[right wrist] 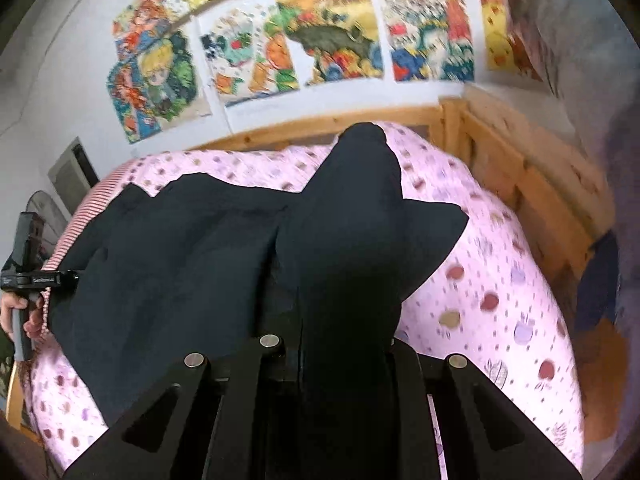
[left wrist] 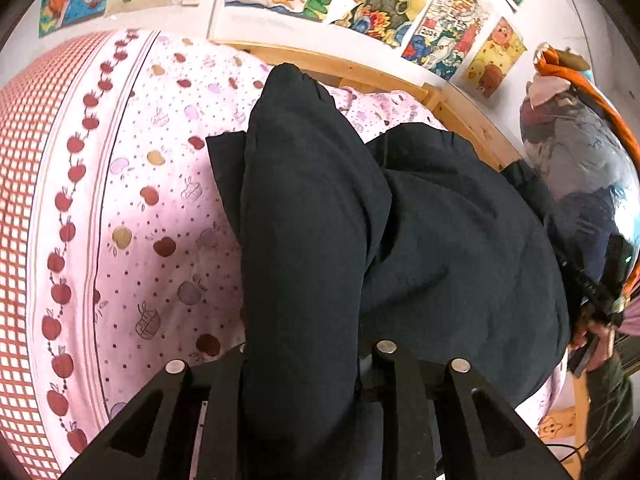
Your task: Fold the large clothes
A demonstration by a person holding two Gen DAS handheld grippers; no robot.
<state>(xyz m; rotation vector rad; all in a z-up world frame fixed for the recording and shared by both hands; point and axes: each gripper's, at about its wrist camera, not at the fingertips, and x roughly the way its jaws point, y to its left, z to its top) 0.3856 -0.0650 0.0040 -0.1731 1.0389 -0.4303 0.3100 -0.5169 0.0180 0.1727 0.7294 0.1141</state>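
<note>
A large dark navy garment (left wrist: 440, 240) lies on a bed with a pink apple-print cover (left wrist: 160, 208). In the left wrist view, a bunched fold of it rises up out of my left gripper (left wrist: 304, 352), which is shut on the cloth; the fingertips are hidden under the fabric. In the right wrist view, the same garment (right wrist: 180, 264) spreads to the left, and another raised fold stands up out of my right gripper (right wrist: 344, 344), also shut on it. Each view shows the other gripper at its edge, held by a hand (right wrist: 24, 312).
A wooden bed frame (right wrist: 520, 184) runs along the far side and right end of the bed. Colourful drawings (right wrist: 320, 40) cover the white wall behind. A red checked band of the cover (left wrist: 24, 200) lies on the left. Bagged items (left wrist: 576, 152) hang at the right.
</note>
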